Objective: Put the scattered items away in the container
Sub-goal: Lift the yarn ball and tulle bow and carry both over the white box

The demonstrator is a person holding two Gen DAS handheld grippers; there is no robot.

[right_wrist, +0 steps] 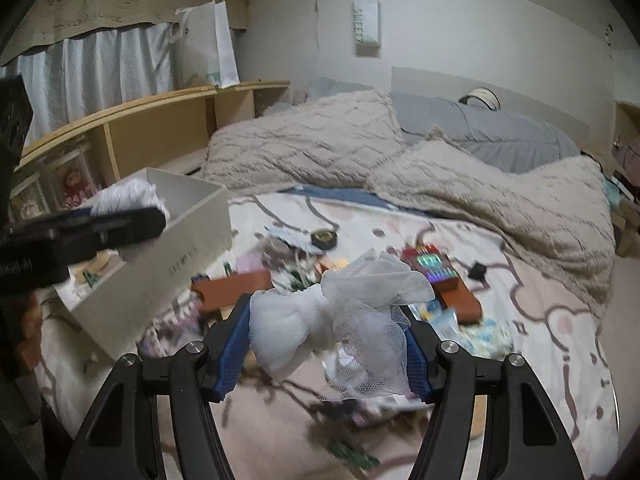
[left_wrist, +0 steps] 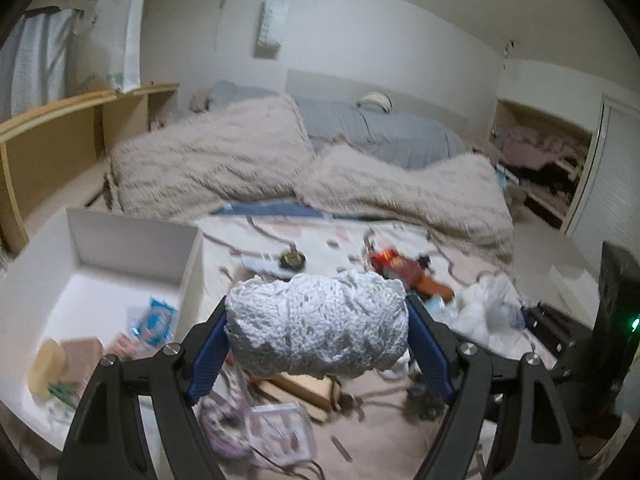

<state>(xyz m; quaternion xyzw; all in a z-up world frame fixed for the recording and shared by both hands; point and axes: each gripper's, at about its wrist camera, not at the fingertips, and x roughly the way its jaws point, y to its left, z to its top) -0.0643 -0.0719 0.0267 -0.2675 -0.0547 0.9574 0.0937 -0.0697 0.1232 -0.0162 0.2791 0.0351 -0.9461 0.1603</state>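
Nearest to the left wrist camera, the left gripper (left_wrist: 317, 330) has its jaws pinching a white crocheted bundle (left_wrist: 316, 324) between the blue pads (left_wrist: 208, 354), held above the bed (left_wrist: 460, 268) and just to the right of the white container (left_wrist: 136, 240). Inside this open box lie a blue packet (left_wrist: 154, 320) and some tan cardboard pieces (left_wrist: 72, 356). From the right wrist view, the right gripper (right_wrist: 326, 342) has its jaws pressed on a white mesh cloth bundle (right_wrist: 320, 320) (part gauze net, part soft fabric), lifted over the clutter. On the patterned sheet below remain scattered things: a red package (right_wrist: 434, 268), a brown flat box (right_wrist: 236, 286), a small round black tin (right_wrist: 325, 237) and a small black object (right_wrist: 477, 270). Behind them a beige fluffy blanket (right_wrist: 480, 196) lies across the bed, with a grey pillow (right_wrist: 500, 128) near the wall. Also in the right view, the left gripper (right_wrist: 120, 216) is over the container (right_wrist: 160, 264), its white bundle above the box's open top.
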